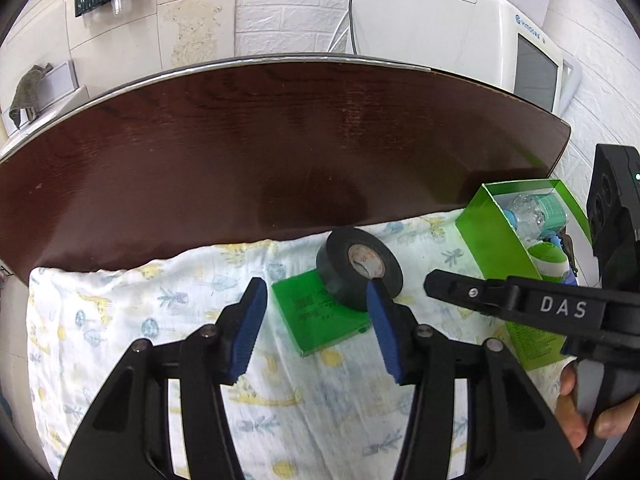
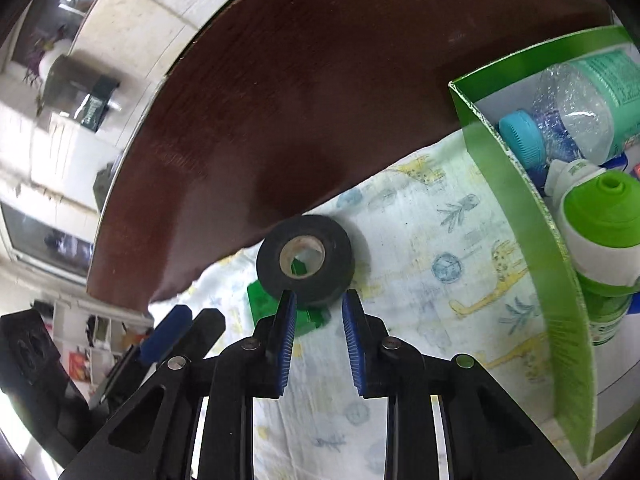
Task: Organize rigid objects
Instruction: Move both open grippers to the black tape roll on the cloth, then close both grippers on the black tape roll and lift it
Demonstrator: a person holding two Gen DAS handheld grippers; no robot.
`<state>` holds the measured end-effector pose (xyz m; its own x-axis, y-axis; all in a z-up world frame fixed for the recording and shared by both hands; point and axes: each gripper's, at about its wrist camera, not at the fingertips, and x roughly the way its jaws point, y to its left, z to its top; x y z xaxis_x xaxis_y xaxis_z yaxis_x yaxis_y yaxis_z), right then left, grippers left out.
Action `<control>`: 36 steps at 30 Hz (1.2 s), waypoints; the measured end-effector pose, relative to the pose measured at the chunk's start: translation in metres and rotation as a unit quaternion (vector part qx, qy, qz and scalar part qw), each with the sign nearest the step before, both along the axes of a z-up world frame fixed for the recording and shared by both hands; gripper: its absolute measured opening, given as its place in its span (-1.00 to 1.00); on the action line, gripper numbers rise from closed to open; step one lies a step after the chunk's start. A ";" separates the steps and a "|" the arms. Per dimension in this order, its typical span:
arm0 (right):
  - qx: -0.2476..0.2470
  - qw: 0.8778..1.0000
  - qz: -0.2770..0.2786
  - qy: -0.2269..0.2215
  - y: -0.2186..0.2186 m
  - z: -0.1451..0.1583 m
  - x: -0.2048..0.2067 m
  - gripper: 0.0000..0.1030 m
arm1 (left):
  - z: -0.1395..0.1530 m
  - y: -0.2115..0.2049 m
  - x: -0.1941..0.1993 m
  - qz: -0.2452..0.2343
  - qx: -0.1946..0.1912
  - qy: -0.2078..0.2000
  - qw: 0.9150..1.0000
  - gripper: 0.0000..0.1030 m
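A black roll of tape [image 1: 357, 270] leans on a flat green packet [image 1: 320, 314] on a printed cloth. My left gripper [image 1: 318, 290] is open, its fingers on either side of the packet and just short of the roll. My right gripper [image 2: 319, 300] is open and empty, its tips just in front of the same roll [image 2: 306, 260], which stands over the green packet [image 2: 280, 312]. A green box [image 2: 520, 208] at the right holds a clear bottle [image 2: 588, 112] and a green-capped bottle [image 2: 604, 224].
The printed cloth [image 1: 160, 320] lies on a dark wooden table [image 1: 260, 140]. The green box [image 1: 500, 232] stands at the cloth's right edge. The right gripper's arm [image 1: 540, 304] reaches in from the right. A white appliance [image 1: 460, 28] stands behind the table.
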<state>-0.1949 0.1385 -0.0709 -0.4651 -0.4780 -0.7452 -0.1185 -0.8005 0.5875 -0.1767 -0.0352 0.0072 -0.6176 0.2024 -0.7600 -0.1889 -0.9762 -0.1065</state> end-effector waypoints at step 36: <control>-0.006 0.999 -0.003 -0.049 0.002 -0.035 -0.035 -0.44 | -0.040 0.017 -0.056 -0.054 0.020 -0.054 0.997 -0.33</control>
